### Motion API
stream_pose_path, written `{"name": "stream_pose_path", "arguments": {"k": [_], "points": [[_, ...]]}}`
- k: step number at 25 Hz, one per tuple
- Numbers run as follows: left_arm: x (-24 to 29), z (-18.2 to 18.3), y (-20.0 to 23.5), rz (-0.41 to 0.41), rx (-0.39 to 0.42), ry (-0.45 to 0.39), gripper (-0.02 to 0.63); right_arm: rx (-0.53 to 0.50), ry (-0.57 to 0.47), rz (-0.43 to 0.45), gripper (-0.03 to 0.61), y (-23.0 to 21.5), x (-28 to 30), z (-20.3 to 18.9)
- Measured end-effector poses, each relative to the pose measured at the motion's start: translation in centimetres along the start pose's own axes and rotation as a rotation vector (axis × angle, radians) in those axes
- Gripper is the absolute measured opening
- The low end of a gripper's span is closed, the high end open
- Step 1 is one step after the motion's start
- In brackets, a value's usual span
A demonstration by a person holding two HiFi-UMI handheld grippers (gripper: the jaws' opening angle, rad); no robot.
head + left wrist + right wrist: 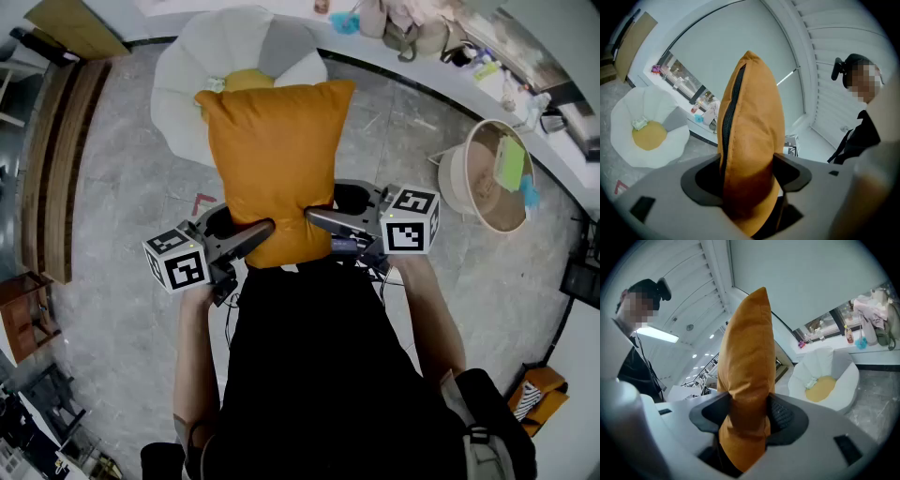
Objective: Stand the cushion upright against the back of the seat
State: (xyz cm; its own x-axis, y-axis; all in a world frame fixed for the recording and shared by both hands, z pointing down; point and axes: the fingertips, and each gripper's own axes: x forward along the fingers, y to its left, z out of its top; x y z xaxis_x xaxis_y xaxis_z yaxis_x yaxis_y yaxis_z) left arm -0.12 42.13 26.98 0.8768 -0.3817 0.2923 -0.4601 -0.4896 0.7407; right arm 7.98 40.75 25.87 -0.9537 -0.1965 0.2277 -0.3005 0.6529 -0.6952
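Note:
An orange cushion [274, 159] hangs in the air in front of me, held by its near edge. My left gripper [265, 231] is shut on the cushion's lower left part, and my right gripper [312, 217] is shut on its lower right part. In the left gripper view the cushion [752, 140] stands edge-on between the jaws, its zip showing. The cushion [745, 390] is pinched the same way in the right gripper view. Beyond it on the floor stands a white petal-shaped seat [187, 70] with a yellow centre [246, 80]; the cushion hides part of it.
A round basket [487, 173] stands on the grey floor at the right. A white ledge [412, 70] with small items curves along the far side. Wooden furniture [52, 159] lines the left. A red mark [202, 201] lies on the floor near the seat.

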Motion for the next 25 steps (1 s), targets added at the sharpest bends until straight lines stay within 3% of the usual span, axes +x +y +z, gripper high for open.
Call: {"name": "stream_pose_path", "arguments": {"k": [6, 25], "points": [[1.1, -1.2, -1.1, -0.020, 0.002, -0.010, 0.331, 0.009, -0.011, -0.002, 0.273, 0.0, -1.8, -0.8], [3.5, -3.3, -1.8, 0.030, -0.016, 0.001, 0.337, 0.014, 0.039, -0.059, 0.277, -1.6, -4.5, -2.4]]}}
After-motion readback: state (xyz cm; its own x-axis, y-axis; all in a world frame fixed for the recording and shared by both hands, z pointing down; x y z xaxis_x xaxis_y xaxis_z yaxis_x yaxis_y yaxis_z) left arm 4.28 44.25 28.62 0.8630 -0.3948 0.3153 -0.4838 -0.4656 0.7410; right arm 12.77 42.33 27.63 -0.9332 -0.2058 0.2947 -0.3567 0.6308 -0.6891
